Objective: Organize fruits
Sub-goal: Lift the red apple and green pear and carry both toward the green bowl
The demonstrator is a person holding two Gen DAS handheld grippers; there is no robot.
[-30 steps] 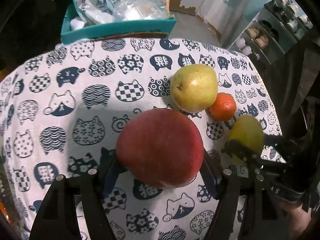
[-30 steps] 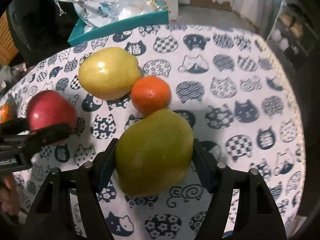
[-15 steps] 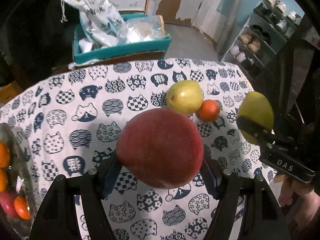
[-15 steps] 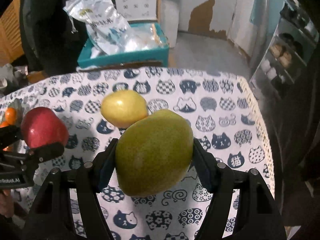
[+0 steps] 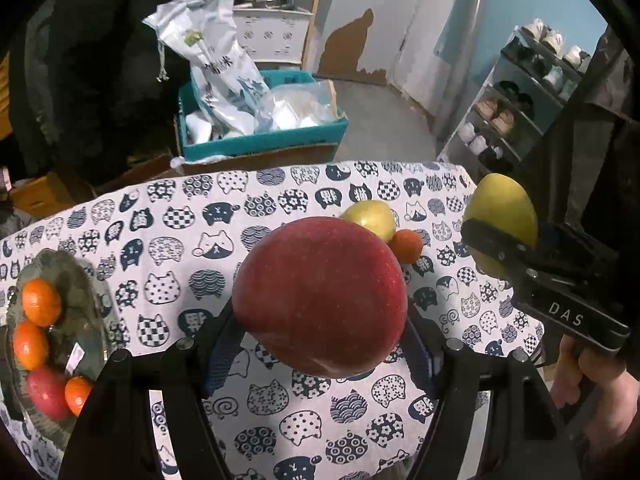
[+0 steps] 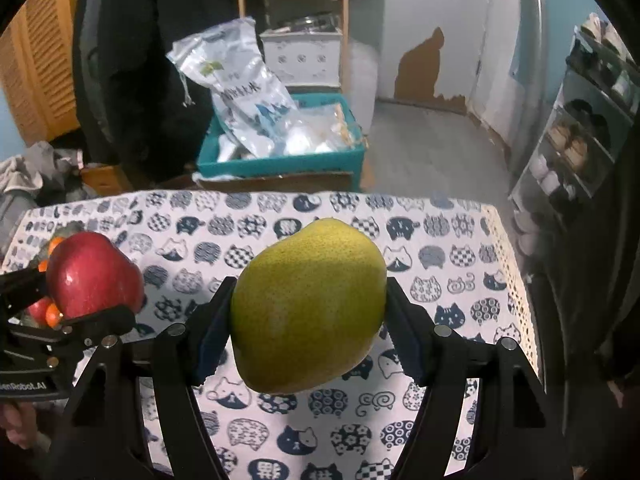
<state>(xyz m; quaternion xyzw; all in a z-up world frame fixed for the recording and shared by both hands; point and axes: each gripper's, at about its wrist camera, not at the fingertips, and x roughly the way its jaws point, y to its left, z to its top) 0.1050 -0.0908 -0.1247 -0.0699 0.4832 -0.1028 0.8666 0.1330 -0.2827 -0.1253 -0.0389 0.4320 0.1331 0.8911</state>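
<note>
Cat-print cloth covers the surface (image 5: pixel 168 240), with a teal box (image 5: pixel 260 142) of plastic bags on the floor beyond its far edge and a shoe rack (image 5: pixel 516 108) at 2 o'clock in the left wrist view. Left claw (image 5: pixel 320 340): pinching a red apple (image 5: pixel 320 296), which sits squarely between the two fingers and is held clear of the cloth; the blue pads (image 5: pixel 222 344) press its flanks at 9 and 3 o'clock. In the right wrist view the same apple (image 6: pixel 94 274) appears at 9 o'clock, clamped in the left claw (image 6: pixel 80 300). Right claw (image 6: pixel 308 328): pinching a green pear (image 6: pixel 308 306), centred between its fingers and likewise raised above the cloth; in the left wrist view this pear (image 5: pixel 502 216) and the right claw (image 5: pixel 500 240) appear at 3 o'clock, with the holder's hand (image 5: pixel 592 388) below them. Remaining on the cloth: a yellow pear (image 5: pixel 372 218) and a small orange (image 5: pixel 406 245), touching one another, just beyond the apple at 1 o'clock in the left wrist view. A glass bowl (image 5: pixel 86 300) at 9 o'clock in that view holds several small oranges and a red fruit; in the right wrist view it is mostly hidden behind the apple.
</note>
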